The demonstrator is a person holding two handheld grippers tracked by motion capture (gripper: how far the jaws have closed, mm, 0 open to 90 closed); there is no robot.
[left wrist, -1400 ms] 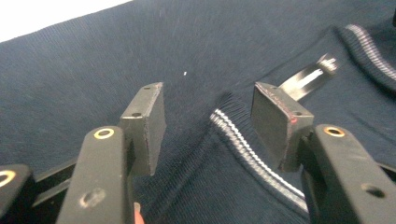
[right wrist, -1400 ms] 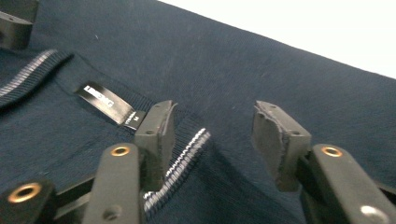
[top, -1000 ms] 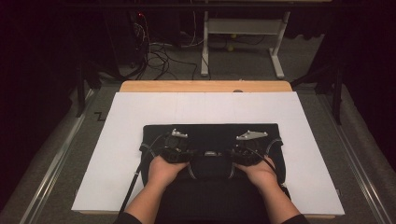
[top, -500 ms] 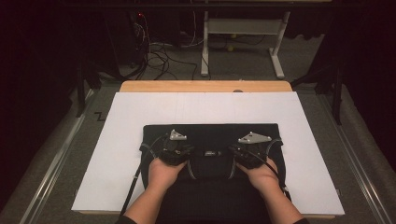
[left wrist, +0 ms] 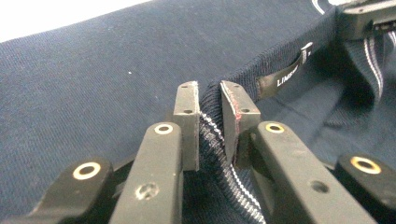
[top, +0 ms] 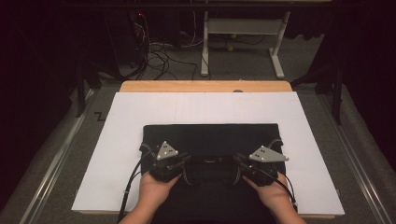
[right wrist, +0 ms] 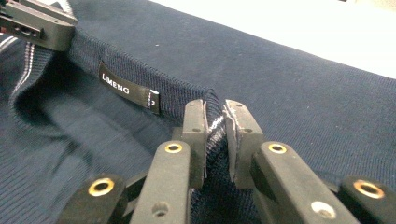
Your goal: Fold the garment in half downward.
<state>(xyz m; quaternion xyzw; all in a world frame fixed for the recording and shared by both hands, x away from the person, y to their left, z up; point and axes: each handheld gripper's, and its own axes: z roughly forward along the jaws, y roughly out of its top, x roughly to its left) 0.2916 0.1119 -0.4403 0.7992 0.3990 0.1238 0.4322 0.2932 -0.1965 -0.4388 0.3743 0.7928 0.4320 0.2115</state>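
High view: white board under dark garment, wooden table.

One navy sweater, one label, two grippers, one white board.

Left tongs and right tongs, both clamped, side by side, jaws facing inward.

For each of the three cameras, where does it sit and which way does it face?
High view: above the person's side, facing forward and down on the white table; both hands show.
Left gripper view: on the left tongs, facing along them at the striped collar.
Right gripper view: on the right tongs, same collar.
Shared: the neck label.
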